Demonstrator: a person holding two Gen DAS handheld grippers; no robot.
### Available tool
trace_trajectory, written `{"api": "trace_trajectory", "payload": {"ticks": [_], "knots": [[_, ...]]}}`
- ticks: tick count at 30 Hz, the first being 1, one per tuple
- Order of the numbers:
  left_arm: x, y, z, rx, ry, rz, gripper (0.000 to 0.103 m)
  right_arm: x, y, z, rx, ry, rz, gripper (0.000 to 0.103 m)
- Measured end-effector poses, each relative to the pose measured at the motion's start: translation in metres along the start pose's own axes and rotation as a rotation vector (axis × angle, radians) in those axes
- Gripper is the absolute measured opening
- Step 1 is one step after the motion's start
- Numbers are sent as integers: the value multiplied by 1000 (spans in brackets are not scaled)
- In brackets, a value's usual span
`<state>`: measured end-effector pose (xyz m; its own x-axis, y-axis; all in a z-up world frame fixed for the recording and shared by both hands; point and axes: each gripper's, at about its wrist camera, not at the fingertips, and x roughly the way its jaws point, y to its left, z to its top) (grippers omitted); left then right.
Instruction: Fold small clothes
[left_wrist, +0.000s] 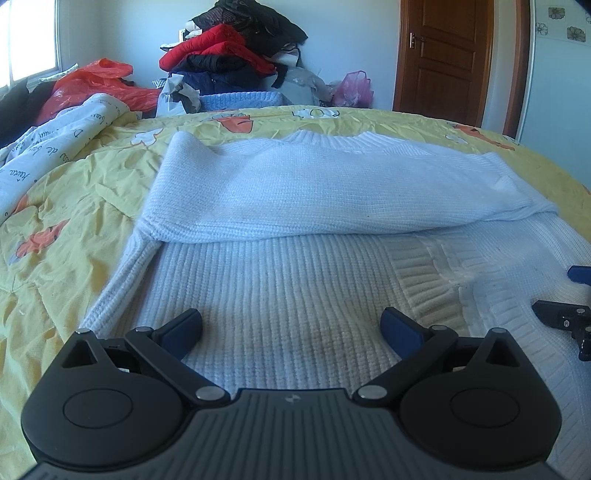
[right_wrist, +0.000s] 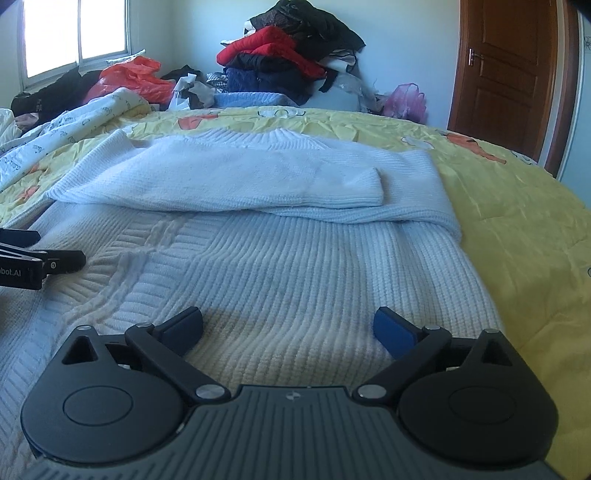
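Left wrist view, white sweater (left_wrist: 295, 184) sleeves folded, both claws seemingly empty.

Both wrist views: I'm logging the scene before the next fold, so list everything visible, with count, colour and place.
sweater: one, white, flat on the bed, sleeves folded across its far half
bedspread: one, yellow with orange prints, under the sweater
clothes pile: one, red, black and navy, against the far wall
bag: one, orange, far left
pink bag: one, beside the door
door: one, brown, far right
left gripper: open, nothing between
right gripper: open, nothing between
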<state>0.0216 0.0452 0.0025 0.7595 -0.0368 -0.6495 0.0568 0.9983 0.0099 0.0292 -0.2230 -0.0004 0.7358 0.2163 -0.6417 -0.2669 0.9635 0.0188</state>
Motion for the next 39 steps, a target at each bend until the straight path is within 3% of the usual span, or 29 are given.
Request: {"api": "trace_trajectory", "payload": {"ticks": [16,39], "knots": [[-22,-9,-14,-25,22,53,103,-11,10,-10,22,3,-69,101],[-36,-13,-28,-42,2,62,103,-12,9,-10,26,-3,-69,101]]}}
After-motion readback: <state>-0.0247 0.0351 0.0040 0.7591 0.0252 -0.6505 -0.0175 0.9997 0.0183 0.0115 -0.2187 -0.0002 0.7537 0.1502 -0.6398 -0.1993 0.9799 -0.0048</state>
